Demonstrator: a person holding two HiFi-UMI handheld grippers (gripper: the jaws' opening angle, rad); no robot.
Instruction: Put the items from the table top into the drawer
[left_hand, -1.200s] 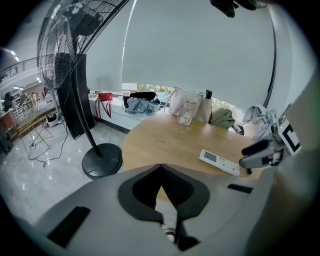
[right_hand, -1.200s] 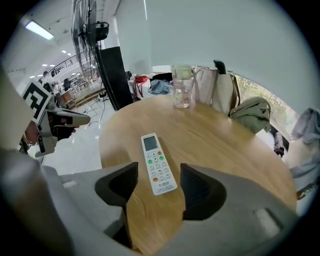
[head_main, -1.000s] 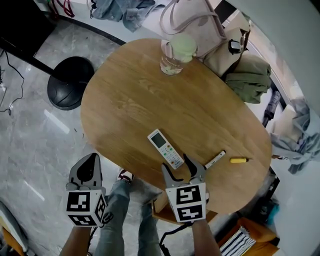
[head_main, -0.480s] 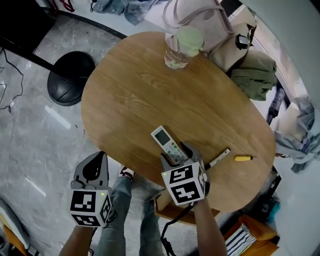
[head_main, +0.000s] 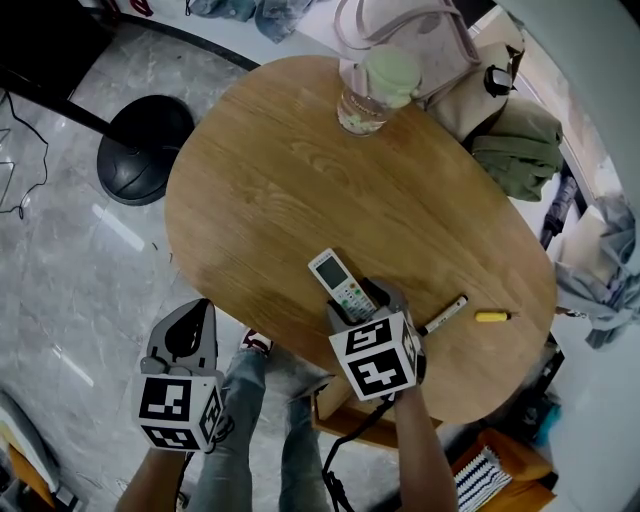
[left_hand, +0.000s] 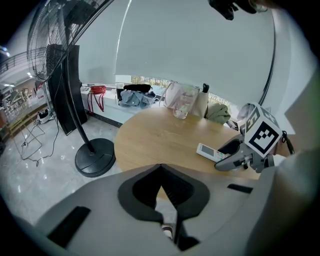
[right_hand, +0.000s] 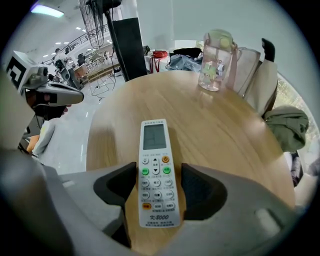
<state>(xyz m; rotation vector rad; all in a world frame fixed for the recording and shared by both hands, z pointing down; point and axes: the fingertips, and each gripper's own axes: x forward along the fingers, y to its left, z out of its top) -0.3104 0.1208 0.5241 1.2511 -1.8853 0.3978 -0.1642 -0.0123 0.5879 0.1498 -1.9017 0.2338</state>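
Right tongs clasping remote, left tongs closed

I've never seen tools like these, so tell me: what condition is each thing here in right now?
remote: flat on the table, buttons up.
right gripper: shut on remote, against its sides.
left gripper: shut, empty, off the table.
bottle: upright, lid on.
pen: lying flat.
yellow stick: lying flat, apart from the pen.

A lounge-like corner of a large strip-lit hall: oval wooden table on a marble floor, pedestal fan beside it, bags and clothes behind it.
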